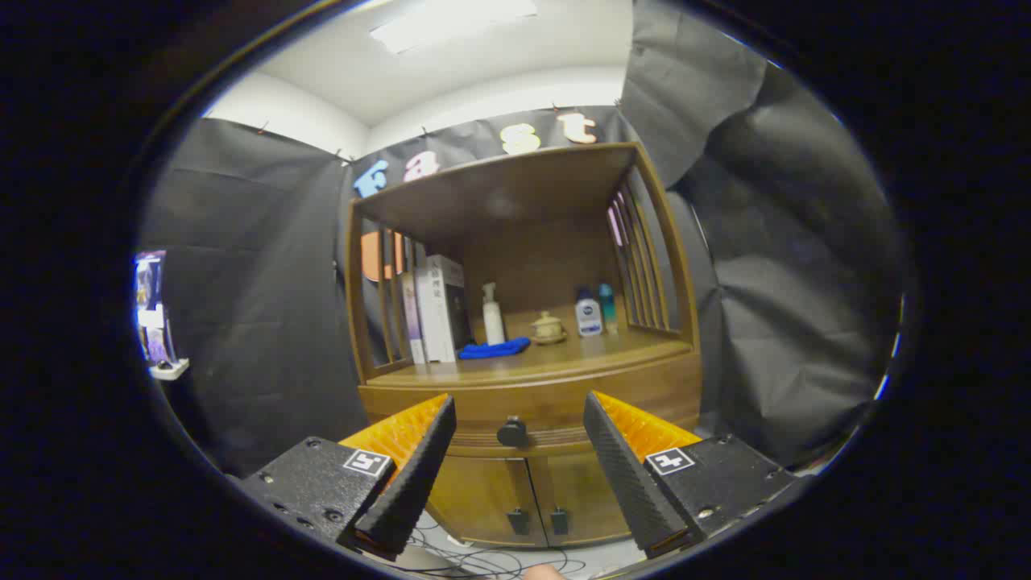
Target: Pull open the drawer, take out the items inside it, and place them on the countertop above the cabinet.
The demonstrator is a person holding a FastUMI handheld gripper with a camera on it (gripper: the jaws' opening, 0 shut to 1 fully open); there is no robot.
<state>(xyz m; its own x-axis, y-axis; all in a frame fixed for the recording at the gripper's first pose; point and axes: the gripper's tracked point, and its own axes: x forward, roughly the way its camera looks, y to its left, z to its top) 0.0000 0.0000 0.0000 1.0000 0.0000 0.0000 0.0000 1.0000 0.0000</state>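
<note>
A: Any writing you can read?
B: No; the books' (439,310) spines and the small bottle's (589,316) label are too small.
A: What else is on the surface (564,358)?
B: A blue cloth (494,349), a white pump bottle (492,315), a small lidded pot (548,327).
A: The drawer (532,403)?
B: Closed; its dark knob (512,432) sits between the fingers, beyond them.
A: The hand-held gripper (519,417)?
B: Fingers spread apart, holding nothing. Cables (483,556) lie on the floor below.

cabinet (644,387): glossy wood | knob (512,432): matt | towel (494,349): soft cloth | fingers (620,459): ribbed
</note>
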